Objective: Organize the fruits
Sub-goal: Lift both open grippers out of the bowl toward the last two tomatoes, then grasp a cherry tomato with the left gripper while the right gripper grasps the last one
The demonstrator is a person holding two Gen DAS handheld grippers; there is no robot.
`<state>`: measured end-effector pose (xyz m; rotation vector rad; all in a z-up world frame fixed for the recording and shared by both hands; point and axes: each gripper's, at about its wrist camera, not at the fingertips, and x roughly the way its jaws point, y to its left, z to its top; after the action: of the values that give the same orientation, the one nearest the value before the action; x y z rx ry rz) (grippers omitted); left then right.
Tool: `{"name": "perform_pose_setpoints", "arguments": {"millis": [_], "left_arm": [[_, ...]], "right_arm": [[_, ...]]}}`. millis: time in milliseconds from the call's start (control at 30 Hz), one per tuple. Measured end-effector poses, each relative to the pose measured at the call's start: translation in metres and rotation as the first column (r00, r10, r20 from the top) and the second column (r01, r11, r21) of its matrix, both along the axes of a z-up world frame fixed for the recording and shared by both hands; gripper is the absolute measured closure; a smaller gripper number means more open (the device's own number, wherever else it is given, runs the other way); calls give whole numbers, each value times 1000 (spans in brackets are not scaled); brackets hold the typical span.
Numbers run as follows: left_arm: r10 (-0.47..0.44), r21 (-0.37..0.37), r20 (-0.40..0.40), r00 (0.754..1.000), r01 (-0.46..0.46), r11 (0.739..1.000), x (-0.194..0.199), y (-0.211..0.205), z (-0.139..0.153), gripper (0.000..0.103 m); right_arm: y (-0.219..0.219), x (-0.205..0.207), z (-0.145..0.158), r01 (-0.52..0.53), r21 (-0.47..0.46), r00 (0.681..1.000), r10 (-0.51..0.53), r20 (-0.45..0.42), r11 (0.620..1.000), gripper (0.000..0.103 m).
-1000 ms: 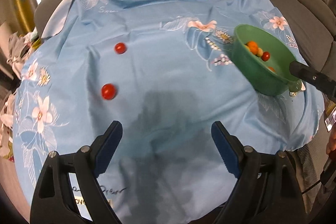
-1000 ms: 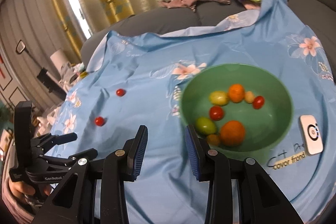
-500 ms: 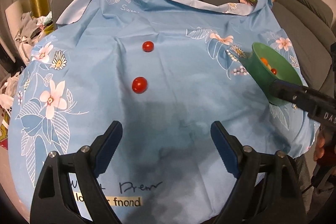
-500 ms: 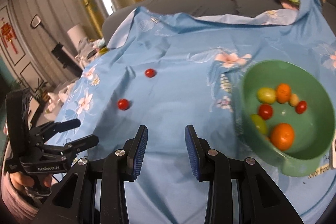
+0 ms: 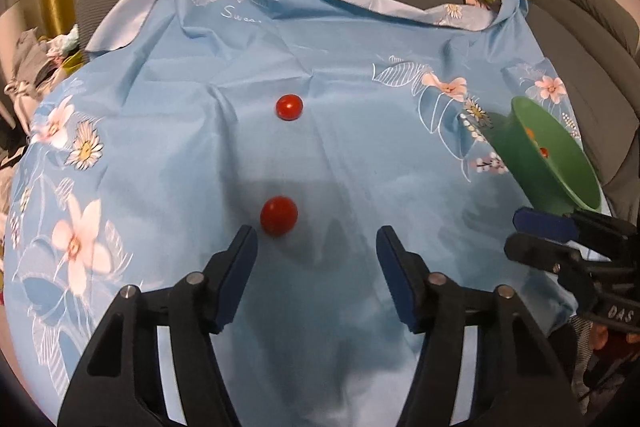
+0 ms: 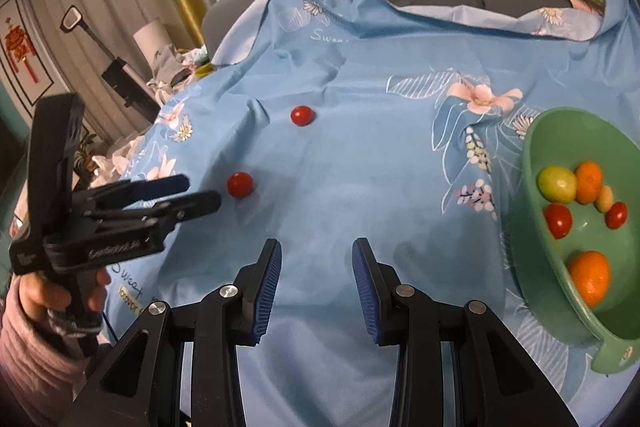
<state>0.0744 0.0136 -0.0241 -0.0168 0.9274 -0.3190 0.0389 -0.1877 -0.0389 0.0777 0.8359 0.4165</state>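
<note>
The left tongs [image 5: 316, 249] have narrowed and are closing, empty, with the near red tomato [image 5: 279, 215] now just ahead, mid-frame. The right tongs [image 6: 316, 263] stay slightly apart, empty; the green bowl [image 6: 532, 147] has slid to the right edge.

Blue floral cloth [image 5: 360, 187] matt, creased; green bowl [image 6: 536, 227] smooth plastic; tomatoes [image 5: 279, 215] glossy.

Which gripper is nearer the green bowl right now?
Right. The right gripper sits empty just beside the green bowl; the left gripper, closing on nothing yet, is across the cloth by the near red tomato.
</note>
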Motion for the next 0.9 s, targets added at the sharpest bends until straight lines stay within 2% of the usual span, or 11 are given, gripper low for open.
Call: {"name": "perform_pose_setpoints", "arguments": {"millis": [100,300,467,567,600,733,833,900], "left_arm": [[-13,26,-8,1000,13,1000,15,-5,-6,44],[-35,85,-18,999,37,996,33,-14,-17,54],[-29,155,-19,999,32,987,38,-15,-27,55],[-8,170,-33,999,14,985,42,-8,-32,55],[-2,174,-41,999,9,985,44,-5,-34,59],[-15,189,-38,999,22,982,44,-7,-33,60],[-20,215,-76,997,36,976,47,-10,-40,72],[-24,238,-70,997,40,970,47,-11,-43,74]], "right_arm": [[0,7,-6,0,-1,1000,0,-16,1000,66],[-2,18,-13,3,3,999,-3,-35,1000,66],[-3,25,-18,4,7,999,-4,-47,1000,66],[-3,28,-20,3,9,999,-2,-53,1000,66],[-2,29,-21,2,11,998,-2,-55,1000,66],[0,31,-23,-1,14,998,2,-61,1000,66],[0,32,-24,-2,14,998,2,-65,1000,66],[0,33,-24,0,11,998,1,-67,1000,66]]}}
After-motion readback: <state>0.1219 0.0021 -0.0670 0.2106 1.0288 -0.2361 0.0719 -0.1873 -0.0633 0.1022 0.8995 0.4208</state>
